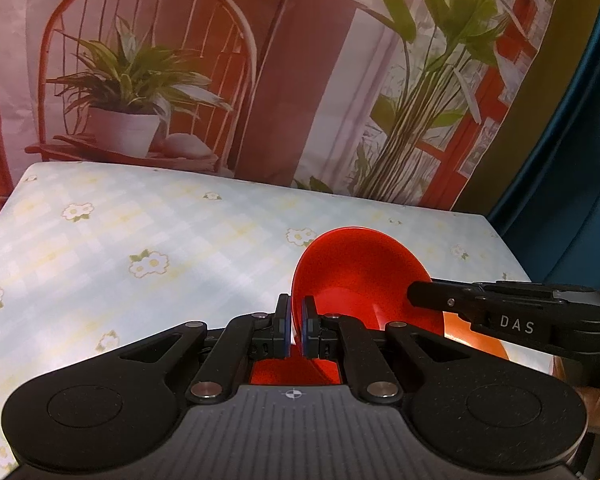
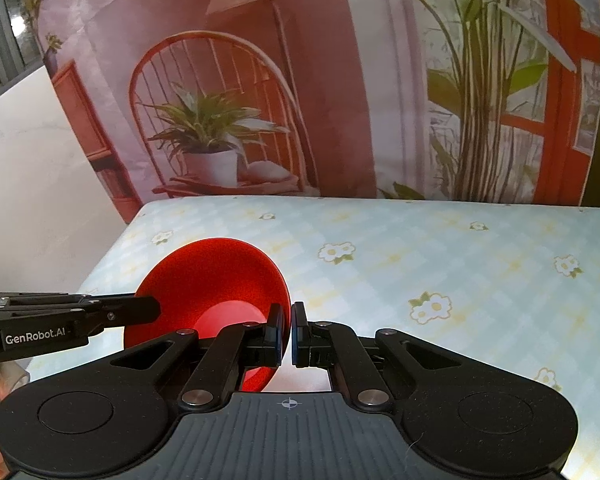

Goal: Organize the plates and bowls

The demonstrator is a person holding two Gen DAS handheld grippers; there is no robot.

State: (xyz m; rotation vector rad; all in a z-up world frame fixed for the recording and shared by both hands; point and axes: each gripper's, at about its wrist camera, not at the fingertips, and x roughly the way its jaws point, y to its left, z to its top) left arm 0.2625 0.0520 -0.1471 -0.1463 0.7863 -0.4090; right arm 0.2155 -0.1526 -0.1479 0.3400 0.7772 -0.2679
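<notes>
Red plastic bowl [image 1: 360, 276] tilted on edge between both hands; my left fingers [image 1: 287, 320] and right fingers [image 2: 278, 328] clamp opposite rims above flowered table [image 1: 140, 240].

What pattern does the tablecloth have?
Pale blue-green check with white daisy-like flowers on the tablecloth; the right wrist view shows it best.

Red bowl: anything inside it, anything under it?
The red bowl looks empty inside. Both grippers, left and right, are clamped on opposite rims. An orange surface peeks from under it; most is hidden.
</notes>
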